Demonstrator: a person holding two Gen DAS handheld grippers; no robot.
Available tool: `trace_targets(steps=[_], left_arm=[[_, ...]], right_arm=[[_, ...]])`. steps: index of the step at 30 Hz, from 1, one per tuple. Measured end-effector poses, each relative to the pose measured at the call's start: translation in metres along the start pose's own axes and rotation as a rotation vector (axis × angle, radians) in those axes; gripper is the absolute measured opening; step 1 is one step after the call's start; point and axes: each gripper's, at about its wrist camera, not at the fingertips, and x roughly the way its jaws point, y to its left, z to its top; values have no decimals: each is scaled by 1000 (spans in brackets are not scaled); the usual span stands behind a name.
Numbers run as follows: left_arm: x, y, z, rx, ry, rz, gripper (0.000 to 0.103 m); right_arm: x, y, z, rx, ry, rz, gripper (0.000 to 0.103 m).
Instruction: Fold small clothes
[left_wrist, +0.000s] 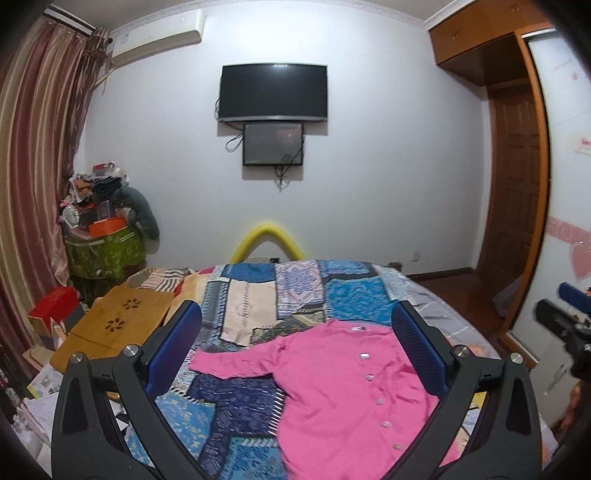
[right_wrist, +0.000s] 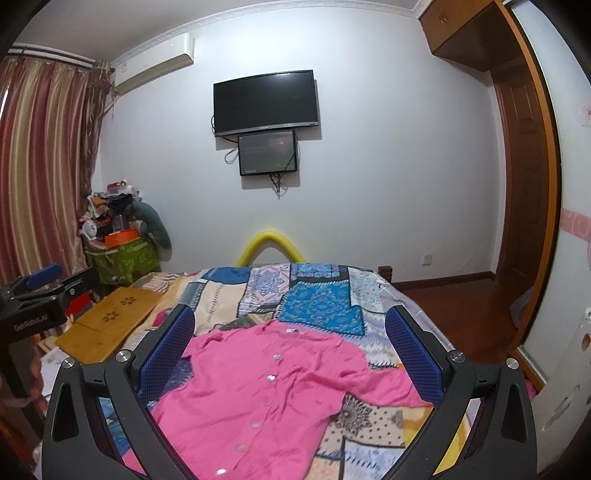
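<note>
Pink cardigan (left_wrist: 347, 398): lying flat, buttons up, sleeves spread, on the patchwork bedspread (left_wrist: 303, 295) of the bed.
Left claw (left_wrist: 295, 354): wide open, holding nothing, above the cardigan.
Right claw (right_wrist: 291, 358): wide open, holding nothing, above the cardigan.
Wooden lap tray (left_wrist: 118, 325): on the bed's left side.
Television (left_wrist: 273, 92): mounted on the far wall.

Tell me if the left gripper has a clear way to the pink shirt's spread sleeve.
Probably yes. The left gripper hangs open above the bed, and the pink shirt's sleeve lies flat on the patchwork quilt with nothing over it.
</note>
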Motion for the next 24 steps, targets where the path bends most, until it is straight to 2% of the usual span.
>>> trace_targets(steps=[7, 11, 14, 18, 24], left_arm=[[61, 24, 5, -45, 107, 3, 103], [91, 38, 6, -67, 150, -4, 103], [113, 49, 6, -96, 176, 19, 103], [145, 63, 5, -122, 230, -1, 103], [191, 82, -4, -116, 289, 70, 103]], right_arm=[[29, -8, 8, -41, 36, -44, 103], [50, -14, 8, -80, 82, -68, 103], [63, -19, 9, -110, 118, -88, 103], [86, -29, 11, -115, 182, -87, 103], [127, -43, 12, -115, 266, -91, 103]])
